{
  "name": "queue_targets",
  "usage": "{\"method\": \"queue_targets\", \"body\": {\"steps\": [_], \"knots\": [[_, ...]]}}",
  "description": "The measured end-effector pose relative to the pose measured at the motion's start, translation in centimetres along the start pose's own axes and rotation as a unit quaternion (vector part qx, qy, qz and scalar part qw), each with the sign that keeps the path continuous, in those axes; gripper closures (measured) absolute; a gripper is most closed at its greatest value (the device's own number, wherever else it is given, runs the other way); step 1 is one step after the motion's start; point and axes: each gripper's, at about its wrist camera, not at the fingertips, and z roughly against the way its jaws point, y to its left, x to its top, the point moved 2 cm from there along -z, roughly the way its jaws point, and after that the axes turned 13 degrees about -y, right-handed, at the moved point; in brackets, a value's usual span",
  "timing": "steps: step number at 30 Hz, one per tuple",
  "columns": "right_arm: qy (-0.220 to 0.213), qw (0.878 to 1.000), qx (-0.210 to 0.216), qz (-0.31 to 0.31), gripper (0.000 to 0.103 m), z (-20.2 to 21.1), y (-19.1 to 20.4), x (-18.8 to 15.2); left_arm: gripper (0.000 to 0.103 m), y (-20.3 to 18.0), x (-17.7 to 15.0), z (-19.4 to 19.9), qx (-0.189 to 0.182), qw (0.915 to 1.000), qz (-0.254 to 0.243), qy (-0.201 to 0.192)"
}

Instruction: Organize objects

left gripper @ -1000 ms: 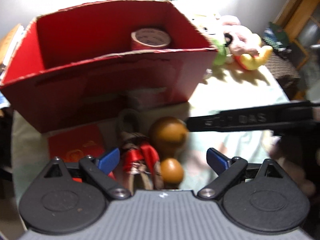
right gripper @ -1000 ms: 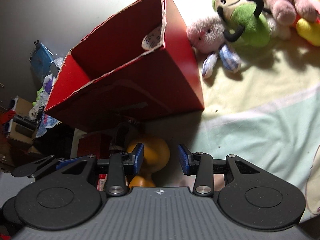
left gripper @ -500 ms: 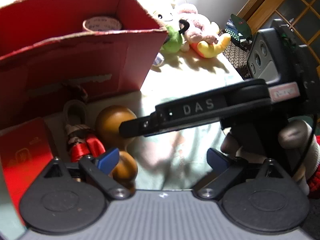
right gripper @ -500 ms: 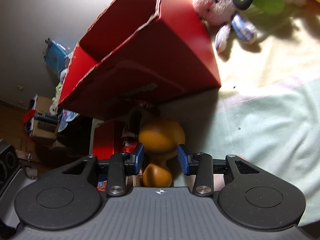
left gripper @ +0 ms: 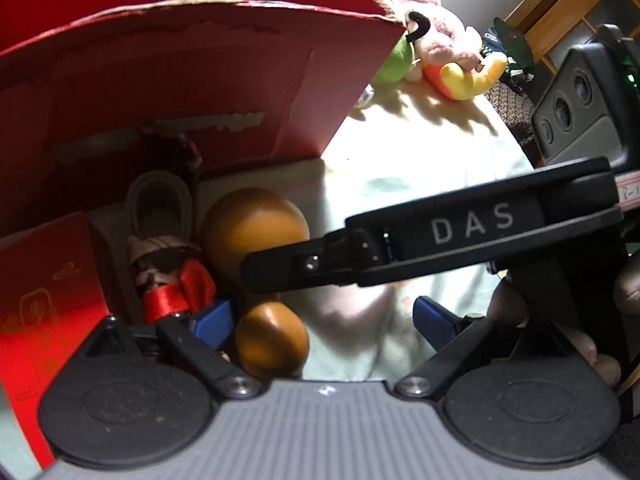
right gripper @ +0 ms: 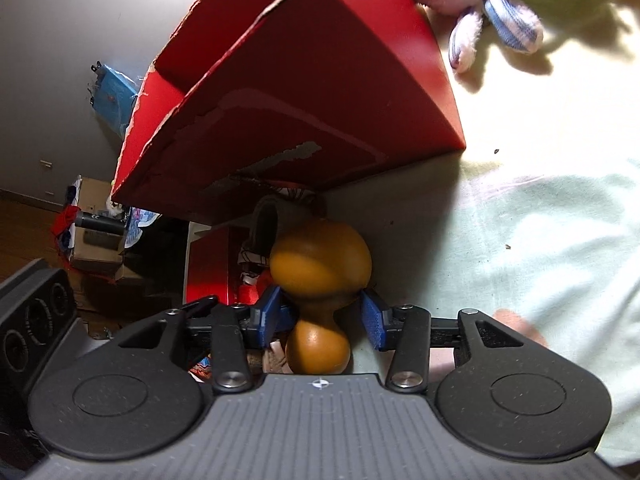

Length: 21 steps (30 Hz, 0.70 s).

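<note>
An orange-brown gourd (right gripper: 320, 264) with two lobes lies on the pale cloth in front of a red cardboard box (right gripper: 320, 92). My right gripper (right gripper: 323, 318) straddles the gourd's narrow waist. Its jaws are opening, and a gap shows between each blue pad and the gourd. My left gripper (left gripper: 324, 316) stands open over the cloth, its left pad close beside the gourd's small lobe (left gripper: 272, 338). One of the right gripper's fingers (left gripper: 320, 264) crosses the left wrist view from the right, in front of the gourd's large lobe (left gripper: 252, 224).
A rope loop with a red ribbon bundle (left gripper: 176, 284) lies left of the gourd, beside a flat red packet (left gripper: 44, 304). Plush toys (left gripper: 448, 60) sit beyond the box's right corner. A person's fingers (left gripper: 600, 356) show at the right edge.
Both grippers have come down closer to the gourd. The right jaws have widened and now sit around its waist. The tape roll inside the box has dropped out of view.
</note>
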Motion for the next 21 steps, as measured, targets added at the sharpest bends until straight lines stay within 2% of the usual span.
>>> {"method": "queue_targets", "body": {"steps": [4,7,10,12,16,17,21], "knots": [[0.007,1.0,0.003,-0.002,0.055,-0.2,0.3,0.3,0.01,0.2,0.0,0.0,0.0,1.0,-0.001,-0.005],[0.019,1.0,-0.002,0.023,0.058,-0.4,1.1,0.2,0.01,0.2,0.1,0.0,-0.003,1.0,-0.005,-0.002],[0.047,0.998,0.002,0.049,0.06,-1.2,1.8,-0.4,0.01,-0.2,-0.2,0.0,-0.003,0.9996,-0.027,0.001],[0.047,0.998,-0.009,0.048,0.06,-1.5,1.7,-0.6,0.011,-0.4,-0.2,0.0,0.003,0.9993,-0.038,-0.001],[0.037,0.999,-0.009,0.021,0.066,-1.9,1.2,-0.4,0.017,-0.2,0.0,0.0,0.0,0.9992,-0.04,-0.005],[0.035,0.999,-0.007,0.017,0.073,-1.9,1.1,-0.4,0.02,-0.1,0.1,0.0,0.001,0.9992,-0.04,-0.005],[0.028,0.999,-0.004,0.025,0.073,-1.7,1.3,-0.5,0.026,-0.1,0.2,-0.1,0.003,0.9989,-0.046,-0.006]]}}
